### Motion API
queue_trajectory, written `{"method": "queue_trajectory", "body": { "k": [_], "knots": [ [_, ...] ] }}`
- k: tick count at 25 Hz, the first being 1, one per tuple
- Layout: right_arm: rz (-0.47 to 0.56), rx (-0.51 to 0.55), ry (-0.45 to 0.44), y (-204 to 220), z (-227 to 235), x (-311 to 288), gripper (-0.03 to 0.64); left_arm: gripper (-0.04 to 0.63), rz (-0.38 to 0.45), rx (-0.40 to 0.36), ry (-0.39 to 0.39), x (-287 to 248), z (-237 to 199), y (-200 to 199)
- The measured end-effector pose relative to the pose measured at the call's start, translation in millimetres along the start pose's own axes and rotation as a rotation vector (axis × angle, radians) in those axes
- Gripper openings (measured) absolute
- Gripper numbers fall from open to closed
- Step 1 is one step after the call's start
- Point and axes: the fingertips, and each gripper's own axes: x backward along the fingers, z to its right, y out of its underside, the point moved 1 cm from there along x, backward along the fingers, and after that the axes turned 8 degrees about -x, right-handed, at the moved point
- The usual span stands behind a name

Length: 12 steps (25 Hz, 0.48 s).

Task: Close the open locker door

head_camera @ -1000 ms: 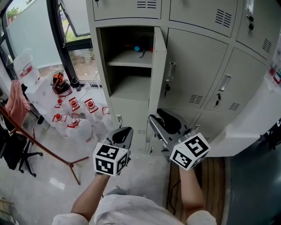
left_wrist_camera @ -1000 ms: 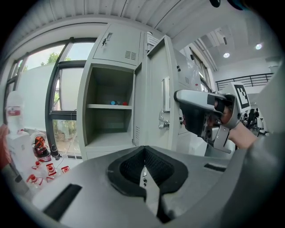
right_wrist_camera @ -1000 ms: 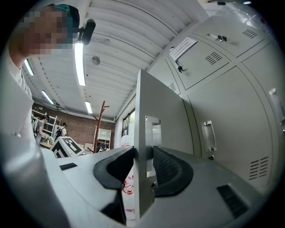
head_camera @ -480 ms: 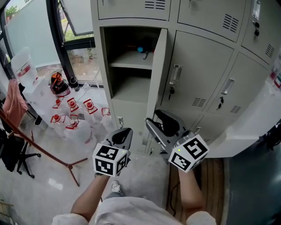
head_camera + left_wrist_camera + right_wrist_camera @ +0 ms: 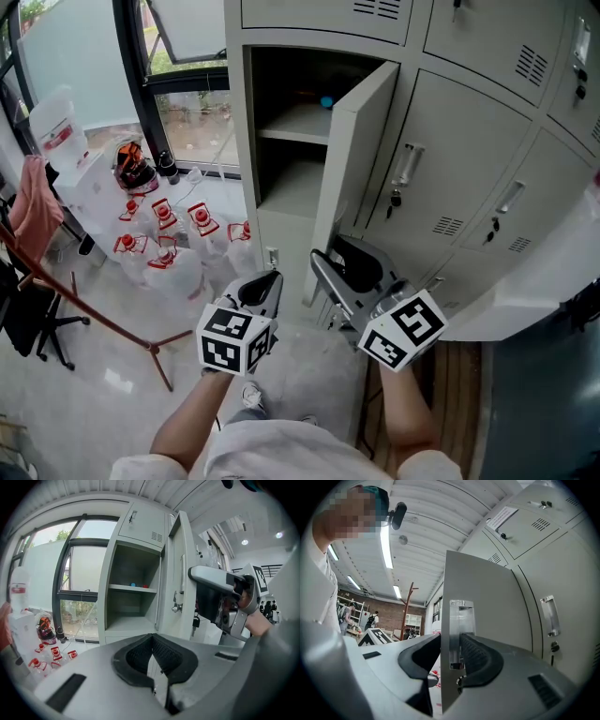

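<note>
The door stands half open. The right gripper, its jaws just closing, clamps the door's free edge. The left gripper is clenched and empty. Best swing the edge along its arc without twisting.

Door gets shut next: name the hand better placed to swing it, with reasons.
Right. The right tongs hold the pale grey metal locker door edge at its handle, jaws just closed in on it; the left tongs are shut, empty, short of the door.

Half-open locker door, right gripper at its lower edge
</note>
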Motion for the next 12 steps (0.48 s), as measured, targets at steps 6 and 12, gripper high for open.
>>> {"method": "queue_trajectory", "body": {
  "k": [6, 12],
  "knots": [
    [-0.007, -0.001, 0.005, 5, -3, -23, 0.133, 0.006, 0.012, 0.011, 0.012, -4, -23, -1],
    [-0.011, 0.005, 0.037, 8, -5, -45, 0.133, 0.006, 0.02, 0.015, 0.043, -13, -39, -2]
  ]
}}
